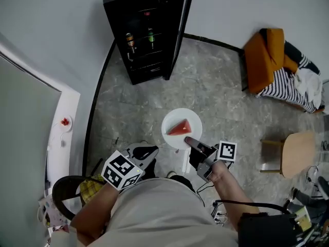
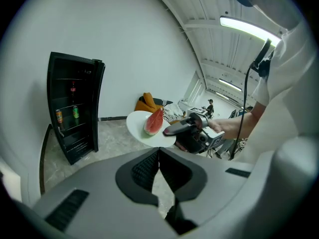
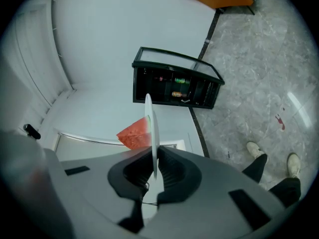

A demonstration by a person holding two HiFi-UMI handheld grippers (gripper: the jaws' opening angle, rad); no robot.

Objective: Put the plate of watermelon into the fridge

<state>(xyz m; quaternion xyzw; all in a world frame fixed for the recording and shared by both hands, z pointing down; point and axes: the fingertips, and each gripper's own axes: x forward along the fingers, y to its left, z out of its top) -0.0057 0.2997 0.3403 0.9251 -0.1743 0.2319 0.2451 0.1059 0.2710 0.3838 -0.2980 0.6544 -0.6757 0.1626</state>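
Note:
A white plate (image 1: 191, 118) with a red watermelon wedge (image 1: 179, 128) is held level above the floor, a short way in front of the black fridge (image 1: 149, 30). My right gripper (image 1: 189, 140) is shut on the plate's near rim. In the right gripper view the plate (image 3: 149, 118) stands edge-on between the jaws, the watermelon (image 3: 133, 133) on its left side. My left gripper (image 1: 146, 152) hangs lower left of the plate, its jaws shut and holding nothing (image 2: 159, 151). The fridge door (image 1: 181, 19) stands open, with bottles and cans on the shelves (image 2: 67, 114).
An orange seat with striped cloth (image 1: 275, 55) is at the far right and a wooden stool (image 1: 297, 153) nearer. A white ledge (image 1: 64, 122) runs along the left wall. The person's shoes (image 3: 254, 149) stand on the grey stone floor.

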